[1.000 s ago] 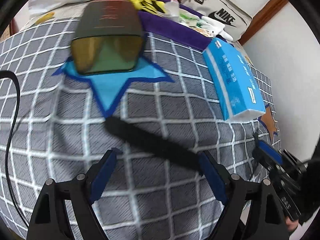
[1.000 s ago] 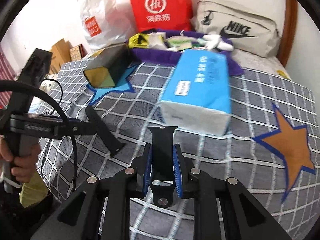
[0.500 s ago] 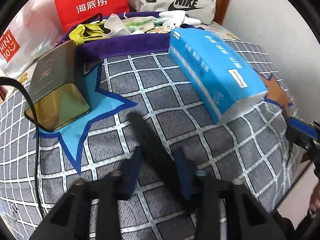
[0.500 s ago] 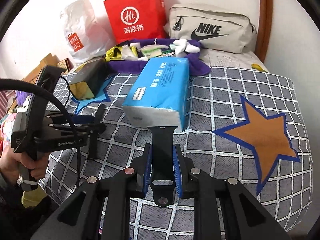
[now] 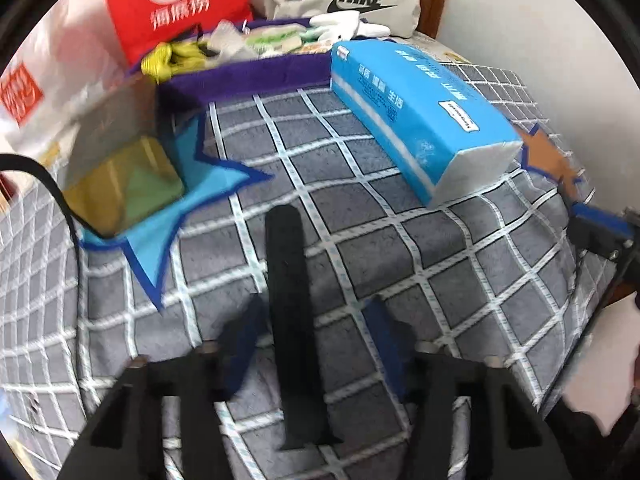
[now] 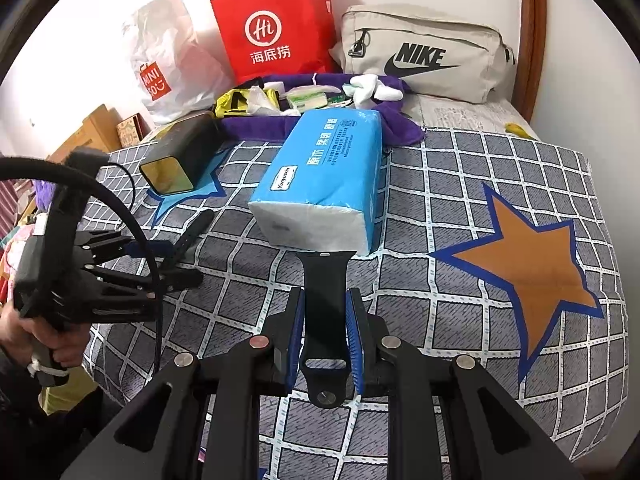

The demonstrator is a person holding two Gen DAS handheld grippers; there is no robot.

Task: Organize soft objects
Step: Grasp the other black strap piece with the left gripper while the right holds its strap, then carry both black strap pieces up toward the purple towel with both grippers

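Note:
A long black watch strap [image 5: 286,280] lies lengthwise between the fingers of my left gripper [image 5: 314,320]. It sits close to the left pad, with a clear gap to the right pad. The jaws are opening and do not press on it. In the right wrist view, the left gripper [image 6: 176,256] is low at the left with the strap [image 6: 198,226] sticking out beyond it. My right gripper [image 6: 324,296] is shut on a shorter black strap piece [image 6: 324,276] whose wide end points at the blue tissue pack [image 6: 328,176]. Its blue fingertip [image 5: 592,220] shows in the left wrist view.
On the grey checked bed cover [image 6: 440,184] lie a dark box with a gold end [image 6: 180,160] and a purple cloth [image 6: 256,124] holding small items. Behind stand a red paper bag [image 6: 276,28], a beige Nike bag [image 6: 424,56] and a white plastic bag [image 6: 168,60]. A person's hand [image 6: 24,340] grips the left handle.
The left gripper rolled and slid over the strap, which now runs along its fingers instead of across. Its jaws closed in narrowly, then widened again. The right gripper keeps its grip.

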